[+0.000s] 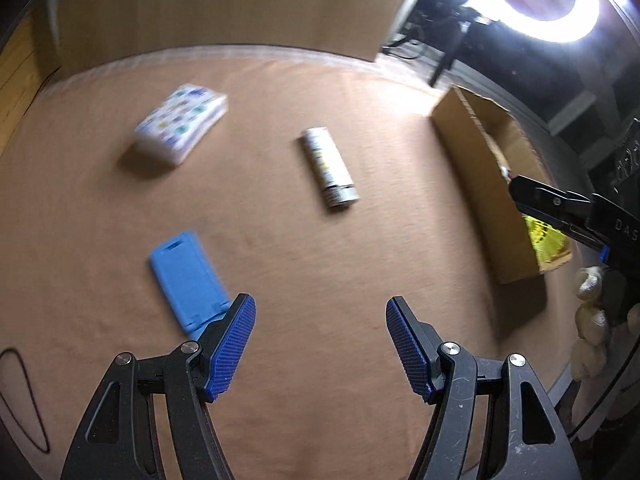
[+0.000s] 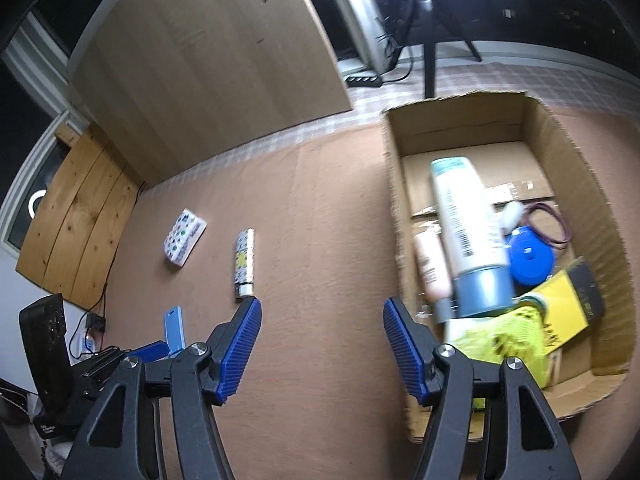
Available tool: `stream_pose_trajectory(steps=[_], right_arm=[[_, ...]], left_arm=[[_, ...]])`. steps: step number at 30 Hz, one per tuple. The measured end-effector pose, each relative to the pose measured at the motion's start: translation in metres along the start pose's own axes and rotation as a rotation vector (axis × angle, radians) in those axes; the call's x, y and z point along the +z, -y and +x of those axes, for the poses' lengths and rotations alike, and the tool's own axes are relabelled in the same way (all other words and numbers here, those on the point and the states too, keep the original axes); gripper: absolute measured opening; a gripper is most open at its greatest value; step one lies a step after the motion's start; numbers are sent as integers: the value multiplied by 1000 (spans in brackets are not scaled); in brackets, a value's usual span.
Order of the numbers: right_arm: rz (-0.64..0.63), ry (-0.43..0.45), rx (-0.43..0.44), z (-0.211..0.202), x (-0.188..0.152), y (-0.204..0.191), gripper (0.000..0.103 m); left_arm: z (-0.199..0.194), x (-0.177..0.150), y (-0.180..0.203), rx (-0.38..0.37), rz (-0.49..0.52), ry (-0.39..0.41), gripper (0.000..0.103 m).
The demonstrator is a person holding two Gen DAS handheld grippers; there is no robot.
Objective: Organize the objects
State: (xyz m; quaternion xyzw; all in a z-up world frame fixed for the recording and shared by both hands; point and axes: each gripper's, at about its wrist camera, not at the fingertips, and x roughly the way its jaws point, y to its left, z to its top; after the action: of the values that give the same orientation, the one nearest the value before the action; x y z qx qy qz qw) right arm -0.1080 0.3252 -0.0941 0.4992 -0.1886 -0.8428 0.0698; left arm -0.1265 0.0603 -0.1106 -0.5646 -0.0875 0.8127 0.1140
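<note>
My left gripper [image 1: 320, 308] is open over the brown table with nothing between its blue pads. Its left finger [image 1: 236, 328] partly covers the near end of a flat blue case [image 1: 184, 276]. Farther out lie a white tube [image 1: 330, 168] and a patterned tissue pack [image 1: 182, 128]. My right gripper [image 2: 322, 308] is open and empty beside the cardboard box [image 2: 560, 136]. In that box a blurred white bottle with a blue cap [image 2: 468, 232] lies over other items. The tube [image 2: 245, 264], pack [image 2: 184, 242] and case [image 2: 175, 330] lie to the left.
The box also holds a pink tube [image 2: 430, 268], a blue round lid [image 2: 530, 260], a yellow carton [image 2: 568, 312] and a yellow-green cloth [image 2: 504, 336]. A wooden panel [image 2: 208, 60] stands behind the table. A bright ring light [image 1: 540, 0] glares at the upper right. A gloved hand [image 1: 592, 308] holds the right gripper.
</note>
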Motion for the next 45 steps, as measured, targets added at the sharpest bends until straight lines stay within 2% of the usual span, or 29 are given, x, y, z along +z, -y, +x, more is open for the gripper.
stream_pose_trajectory(steps=[12, 27, 34, 36, 37, 42, 45], right_arm=[[-50, -71, 25, 38, -5, -39, 60], [-110, -147, 19, 85, 3, -73, 60], [-128, -165, 8, 102, 11, -81, 60], [-127, -167, 12, 104, 12, -82, 60], [-129, -170, 16, 105, 12, -84, 60], [-125, -177, 27, 108, 10, -87, 60], [-111, -180, 39, 107, 8, -87, 60]], left_arm=[[8, -13, -64, 43, -136, -18, 70], [18, 0, -77, 60, -167, -26, 69], [24, 6, -73, 108, -148, -29, 61], [25, 7, -72, 135, -135, -26, 49], [25, 6, -71, 149, -130, -24, 47], [22, 3, -74, 133, -131, -9, 33], [18, 0, -77, 126, -140, -9, 32]])
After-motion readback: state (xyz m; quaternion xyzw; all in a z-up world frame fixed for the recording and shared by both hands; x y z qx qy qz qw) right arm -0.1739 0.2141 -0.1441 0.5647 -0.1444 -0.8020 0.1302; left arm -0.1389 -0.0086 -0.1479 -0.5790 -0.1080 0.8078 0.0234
